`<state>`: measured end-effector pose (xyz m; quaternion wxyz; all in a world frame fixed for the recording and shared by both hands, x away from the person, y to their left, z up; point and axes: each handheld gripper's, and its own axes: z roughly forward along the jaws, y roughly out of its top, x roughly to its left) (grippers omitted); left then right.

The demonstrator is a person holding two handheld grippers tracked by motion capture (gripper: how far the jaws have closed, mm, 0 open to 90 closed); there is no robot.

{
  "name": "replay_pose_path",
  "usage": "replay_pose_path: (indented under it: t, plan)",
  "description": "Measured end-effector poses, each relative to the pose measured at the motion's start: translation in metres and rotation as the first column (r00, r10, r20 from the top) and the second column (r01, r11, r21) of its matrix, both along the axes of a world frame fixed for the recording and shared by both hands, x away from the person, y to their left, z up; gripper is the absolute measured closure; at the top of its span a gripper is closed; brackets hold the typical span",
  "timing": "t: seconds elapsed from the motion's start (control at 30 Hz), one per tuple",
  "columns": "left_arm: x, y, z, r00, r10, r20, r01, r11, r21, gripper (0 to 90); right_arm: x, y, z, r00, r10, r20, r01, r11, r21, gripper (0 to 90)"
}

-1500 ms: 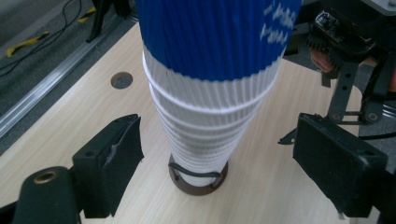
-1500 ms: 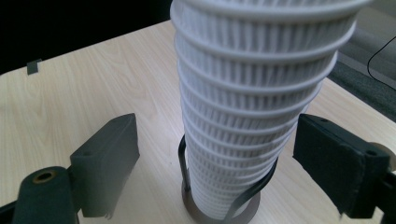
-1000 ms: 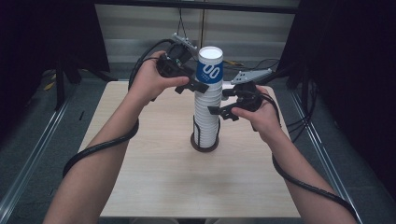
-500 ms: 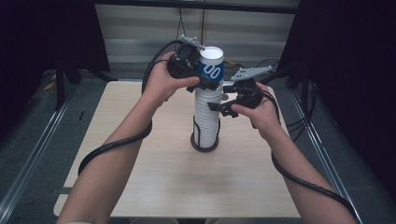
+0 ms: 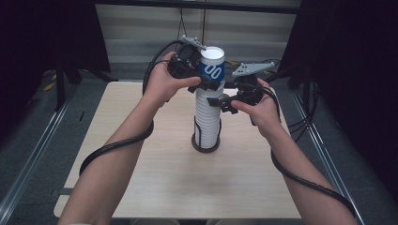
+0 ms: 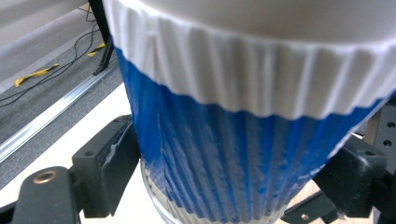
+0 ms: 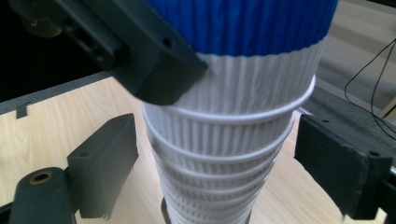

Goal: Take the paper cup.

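Observation:
A tall stack of white ribbed paper cups [image 5: 207,117] [image 7: 224,154] stands in a dark ring base [image 5: 205,146] at the middle of the table. Its top cup [image 5: 211,70] [image 6: 233,140] has a blue band with white figures. My left gripper [image 5: 206,83] [image 6: 233,168] is shut on that blue cup; its jaws have just been closing, with the cup between them. One left finger [image 7: 154,70] lies against the cup's lower edge. My right gripper [image 5: 217,101] [image 7: 224,172] is open around the stack just below, with a gap at each pad.
The light wooden table [image 5: 141,187] has bare surface all round the stack. Black cables trail from both grippers over the forearms and off the table's sides. Metal rails [image 5: 33,159] run along the floor on both sides, with dark curtains behind.
The left forearm has swung in toward the middle of the table, and the left gripper has shifted slightly round the blue cup. The stack and the right gripper have stayed put.

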<state>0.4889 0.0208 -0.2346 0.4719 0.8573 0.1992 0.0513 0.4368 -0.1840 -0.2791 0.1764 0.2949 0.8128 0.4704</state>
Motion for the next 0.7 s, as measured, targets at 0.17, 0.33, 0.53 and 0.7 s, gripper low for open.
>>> replay_pose_path:
  t: [0.17, 0.33, 0.53, 0.7]
  plan:
    - [0.0003, -0.0004, 0.0002, 1.0000, -0.003, 0.003, 0.003, 1.0000, 0.003, 15.2, 0.0013, 0.0019, 0.0025, 0.9999, -0.010, -0.001, 0.011, 0.9997, 0.020, 12.0]
    - [-0.0002, -0.0001, 0.0002, 1.0000, -0.001, -0.001, 0.001, 1.0000, 0.001, 15.3, 0.0037, 0.0064, -0.0002, 0.9998, -0.019, -0.010, 0.019, 0.9992, 0.036, 11.8]
    - [-0.0006, 0.0004, 0.0004, 0.9999, 0.009, -0.009, -0.009, 0.9999, -0.006, 15.4, 0.0039, 0.0075, 0.0000, 0.9993, -0.034, -0.013, 0.035, 0.9985, 0.042, 14.1]
    - [-0.0010, 0.0004, 0.0017, 0.9997, 0.022, -0.011, -0.022, 0.9997, -0.014, 15.6, 0.0030, 0.0065, -0.0013, 0.9993, -0.037, -0.008, 0.037, 0.9981, 0.049, 14.4]
